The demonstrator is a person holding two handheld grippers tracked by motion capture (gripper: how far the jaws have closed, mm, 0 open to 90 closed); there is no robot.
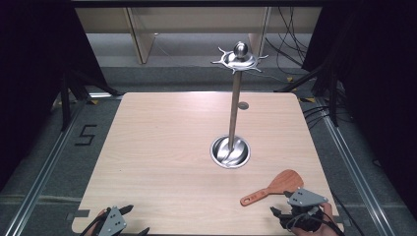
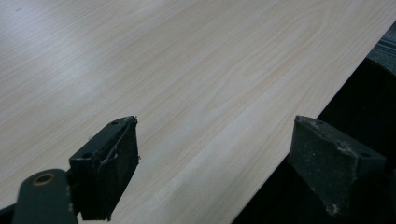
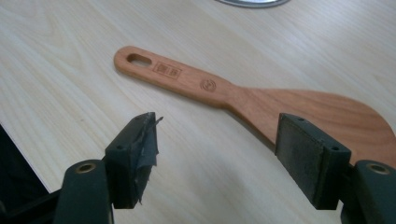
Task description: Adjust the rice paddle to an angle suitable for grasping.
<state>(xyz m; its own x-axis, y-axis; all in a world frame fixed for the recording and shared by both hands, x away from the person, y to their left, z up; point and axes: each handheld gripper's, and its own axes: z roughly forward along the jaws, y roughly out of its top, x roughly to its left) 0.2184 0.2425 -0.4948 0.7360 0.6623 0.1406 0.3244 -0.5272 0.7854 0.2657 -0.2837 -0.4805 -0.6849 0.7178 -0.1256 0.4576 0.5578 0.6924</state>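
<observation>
Now the right gripper [image 1: 287, 212] is about to take the wooden spatula [image 1: 275, 187] from the counter [image 1: 162, 147]
The spatula lies flat near the front right edge, its handle hole pointing to the left, just ahead of the right fingers [image 3: 135, 158], which stand wide apart and hold nothing. Better to go lower and close on the narrow handle [image 3: 187, 81], not on the wide blade, so the hole stays free for the hook stand [image 1: 235, 98]. The left gripper [image 1: 129, 221] waits with fingers apart at the front left edge
</observation>
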